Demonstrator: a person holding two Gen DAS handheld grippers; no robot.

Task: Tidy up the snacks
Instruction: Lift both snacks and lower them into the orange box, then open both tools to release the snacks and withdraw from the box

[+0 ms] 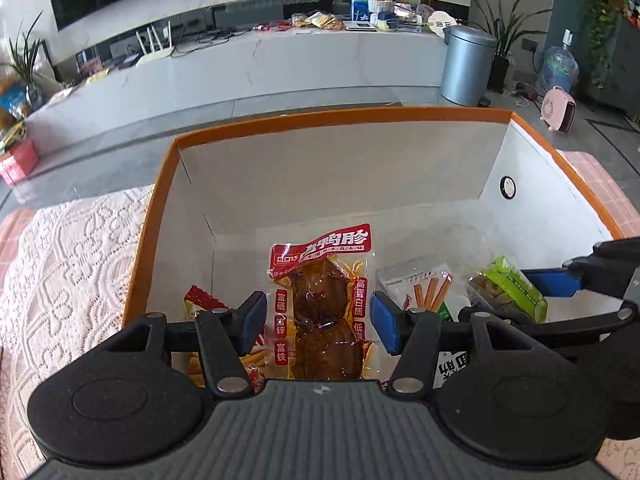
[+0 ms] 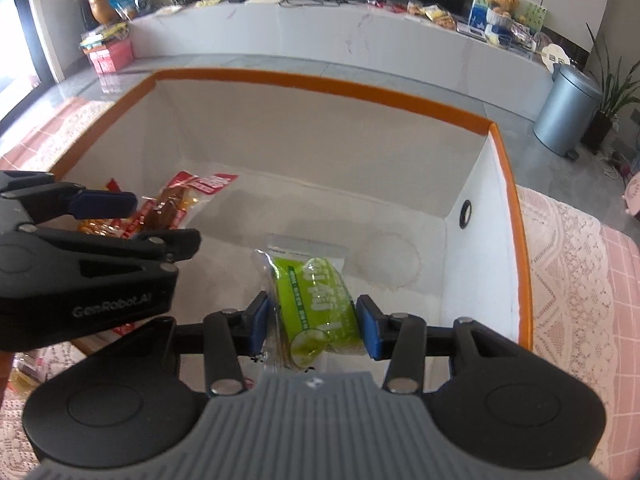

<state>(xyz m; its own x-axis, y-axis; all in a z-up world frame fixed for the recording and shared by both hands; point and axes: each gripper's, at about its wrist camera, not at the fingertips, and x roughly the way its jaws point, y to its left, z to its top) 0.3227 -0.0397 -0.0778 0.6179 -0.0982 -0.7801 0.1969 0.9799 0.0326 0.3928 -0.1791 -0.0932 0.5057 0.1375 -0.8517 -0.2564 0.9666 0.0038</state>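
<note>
An orange-rimmed white box [image 1: 344, 114] stands open on the table. My left gripper [image 1: 318, 324] is shut on a red packet of brown duck gizzard [image 1: 324, 304], held by its side edges over the box's left half. In the right wrist view the same left gripper [image 2: 164, 222] and red packet [image 2: 176, 196] show at the left. My right gripper [image 2: 314, 324] is shut on a green packet [image 2: 316, 300] over the box floor [image 2: 320, 208]. The left wrist view shows this right gripper [image 1: 496, 296] and the green packet [image 1: 516, 288] at the right.
In the box lie a white packet with orange sticks [image 1: 424, 292], a red-and-yellow packet [image 1: 200, 300] and gold-red wrappers [image 2: 100, 226]. A lace cloth [image 1: 72, 260] covers the pink table. Beyond are a grey floor, a metal bin [image 1: 466, 64] and a long white counter [image 1: 280, 64].
</note>
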